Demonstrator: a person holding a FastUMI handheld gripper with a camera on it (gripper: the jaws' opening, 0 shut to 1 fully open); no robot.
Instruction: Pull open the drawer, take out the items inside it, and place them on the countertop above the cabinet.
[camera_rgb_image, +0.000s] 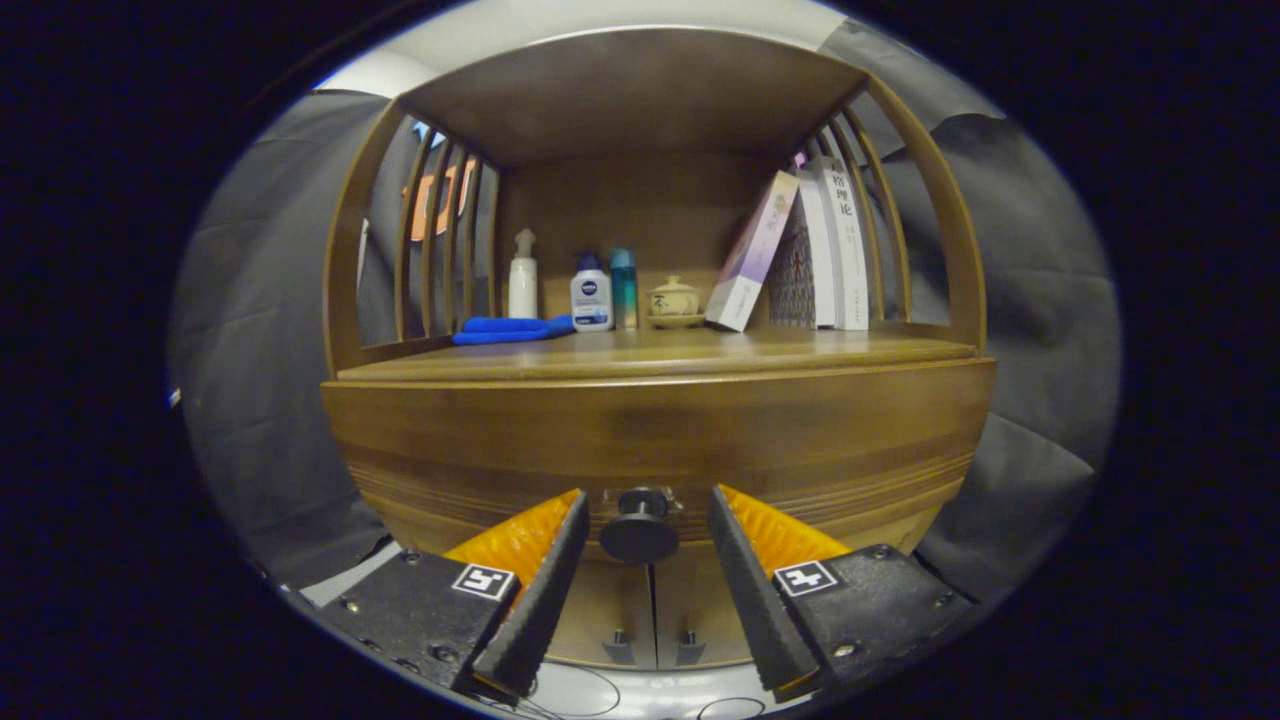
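The tongs (640, 520) are spread apart, one finger on each side of the dark round knob (640, 530) of the drawer (660, 440), with a gap showing between each finger and the knob, so nothing is pinched. The drawer sits closed in the front of a wooden cabinet (420, 470), its face flush under the worktop (660, 350), and whatever lies inside it is hidden. Below the knob, two small door handles (654, 647) stand side by side on the lower doors. On the worktop, beyond the fingers, a blue cloth (510, 329) lies to the left, with a white spray bottle (522, 275) behind it. Next come a white bottle with a blue cap (591, 293), a slim teal bottle (624, 288) and a small lidded cup on a saucer (674, 301). To the right, one book (752, 252) leans against several upright books (825, 250) near the slatted side rail.
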